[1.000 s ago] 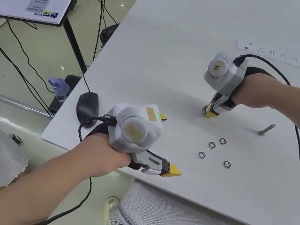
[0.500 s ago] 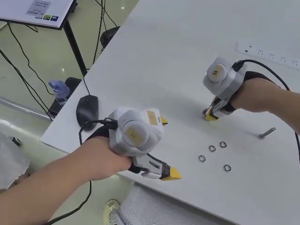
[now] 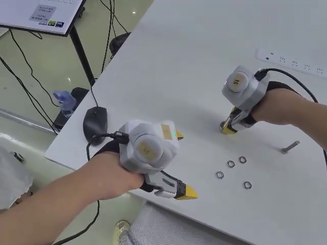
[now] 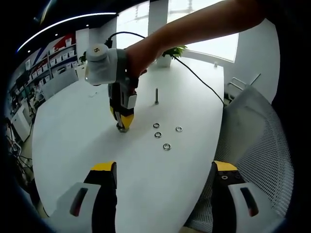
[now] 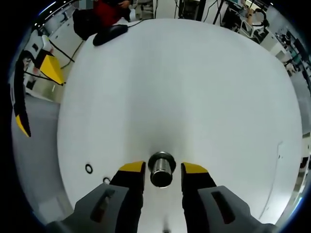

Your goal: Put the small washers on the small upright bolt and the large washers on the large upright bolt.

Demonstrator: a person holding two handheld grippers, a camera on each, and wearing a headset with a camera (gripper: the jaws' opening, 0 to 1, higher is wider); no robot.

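My right gripper (image 3: 227, 127) points down at the table, shut on the large bolt (image 5: 162, 169), which stands end-on between its jaws. The same bolt (image 3: 224, 123) shows at the yellow tips from above. Several small washers (image 3: 231, 164) lie loose on the white table just right of it, also seen as rings (image 4: 158, 134) in the left gripper view. The small bolt (image 4: 156, 95) stands beyond them and looks upright; it is a thin slanted pin (image 3: 290, 147) from above. My left gripper (image 4: 164, 167) hovers open near the table's front edge (image 3: 187, 192), holding nothing.
A black mouse (image 3: 95, 119) lies at the table's left edge (image 3: 66, 153). A white power strip (image 3: 294, 64) runs along the far right. A mesh chair (image 3: 158, 224) sits below the front edge. A screen on a stand (image 3: 41, 13) and cables are off to the left.
The head camera has shifted a little. The right gripper stays on the large bolt and the left gripper holds almost the same spot, still open.
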